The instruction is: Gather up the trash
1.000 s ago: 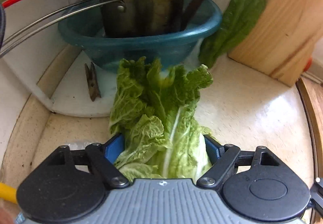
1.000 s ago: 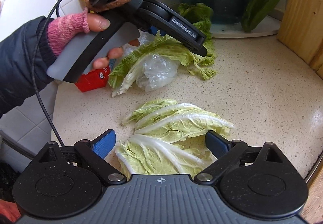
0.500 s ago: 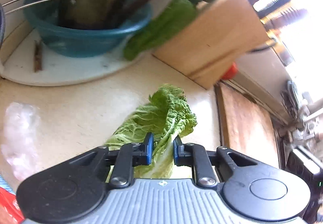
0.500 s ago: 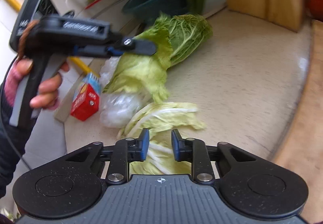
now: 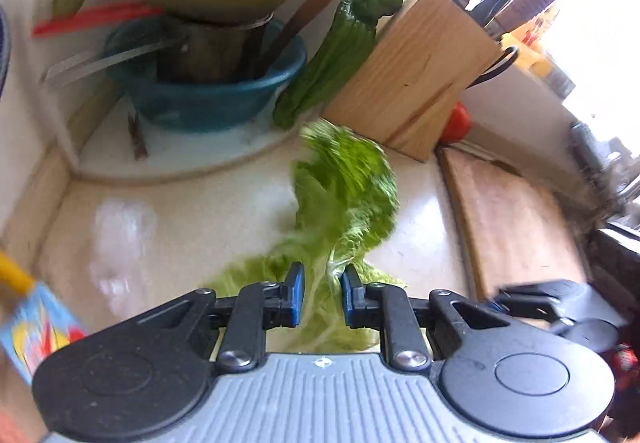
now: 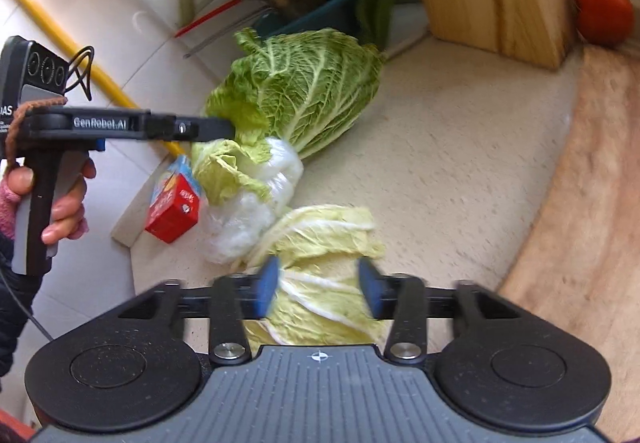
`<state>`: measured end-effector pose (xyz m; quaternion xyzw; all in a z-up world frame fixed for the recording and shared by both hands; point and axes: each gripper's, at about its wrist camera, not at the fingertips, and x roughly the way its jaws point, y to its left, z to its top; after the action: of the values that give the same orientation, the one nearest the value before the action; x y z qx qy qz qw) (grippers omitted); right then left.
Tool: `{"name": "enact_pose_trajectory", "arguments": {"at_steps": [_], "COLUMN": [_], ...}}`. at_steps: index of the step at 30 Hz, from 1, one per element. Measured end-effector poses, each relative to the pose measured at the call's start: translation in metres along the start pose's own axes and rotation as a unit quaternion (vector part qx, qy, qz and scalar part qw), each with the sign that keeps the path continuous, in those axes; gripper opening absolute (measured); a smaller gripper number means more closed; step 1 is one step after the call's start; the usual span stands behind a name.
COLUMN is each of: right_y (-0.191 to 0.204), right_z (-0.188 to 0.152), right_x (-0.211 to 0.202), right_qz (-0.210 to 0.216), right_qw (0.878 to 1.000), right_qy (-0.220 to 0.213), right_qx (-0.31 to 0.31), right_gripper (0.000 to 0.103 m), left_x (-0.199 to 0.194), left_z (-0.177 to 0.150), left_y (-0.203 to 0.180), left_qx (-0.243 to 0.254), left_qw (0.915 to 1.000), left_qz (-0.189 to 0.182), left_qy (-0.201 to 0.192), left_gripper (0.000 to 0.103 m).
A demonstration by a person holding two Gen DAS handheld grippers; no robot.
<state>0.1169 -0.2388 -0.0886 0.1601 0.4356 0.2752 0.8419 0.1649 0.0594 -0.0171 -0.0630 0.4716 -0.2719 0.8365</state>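
My left gripper [image 5: 322, 295] is shut on a green cabbage leaf [image 5: 348, 195] and holds it above the counter. The right wrist view shows the same left gripper [image 6: 216, 129] in a hand, pinching the green cabbage leaf [image 6: 304, 83] at its edge. Pale cabbage leaves [image 6: 320, 231] lie on the counter. My right gripper [image 6: 318, 283] straddles them with its jaws opening; the pads stand off the leaves. Crumpled clear plastic wrap [image 6: 248, 215] lies beside a red and blue carton [image 6: 174, 207]. In the left wrist view the wrap [image 5: 120, 239] and the carton [image 5: 36, 319] appear at the left.
A wooden knife block [image 5: 416, 71] stands at the back right with a tomato [image 6: 604, 9] beside it. A teal bowl [image 5: 208, 99] holds a metal pot, with a green pepper [image 5: 336, 55] leaning next to it. A wooden board [image 5: 516, 227] lies at the right.
My left gripper closed on the green leaf and lifted it up and to the right. My right gripper closed over the pale leaves, then spread again, and its view rolled.
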Motion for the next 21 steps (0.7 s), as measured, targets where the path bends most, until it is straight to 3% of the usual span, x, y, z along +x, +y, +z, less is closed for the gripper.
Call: {"name": "enact_pose_trajectory", "arguments": {"at_steps": [6,13,15,18,21], "right_y": [0.008,0.024,0.03,0.037,0.044], "right_z": [0.003,0.005,0.005,0.007,0.005], "right_x": [0.001,0.01,0.015,0.022,0.02], "right_qz": [-0.004,-0.005,0.002,0.002,-0.003], "right_qw": [1.0,0.998,0.996,0.995,0.992], "right_qy": [0.002,0.024,0.03,0.041,0.049], "right_qx": [-0.025,-0.065,-0.078,-0.093,-0.114], "right_gripper": [0.068,0.077,0.077,0.077,0.077], "left_x": [-0.058,-0.101,-0.092,-0.073,-0.079], "left_z": [-0.051,-0.101,-0.113,-0.124,-0.132], "left_y": [0.031,0.056,0.053,0.034,0.022], "left_qx": [-0.097,-0.172,-0.173,-0.126,-0.085], "left_qw": [0.9946,0.9828,0.9827,0.9905,0.9933], "left_qz": [-0.013,0.017,0.035,0.053,0.078], "left_qy": [-0.037,-0.066,-0.055,-0.016,-0.005], "left_gripper": [0.017,0.019,0.019,0.024,0.037]}}
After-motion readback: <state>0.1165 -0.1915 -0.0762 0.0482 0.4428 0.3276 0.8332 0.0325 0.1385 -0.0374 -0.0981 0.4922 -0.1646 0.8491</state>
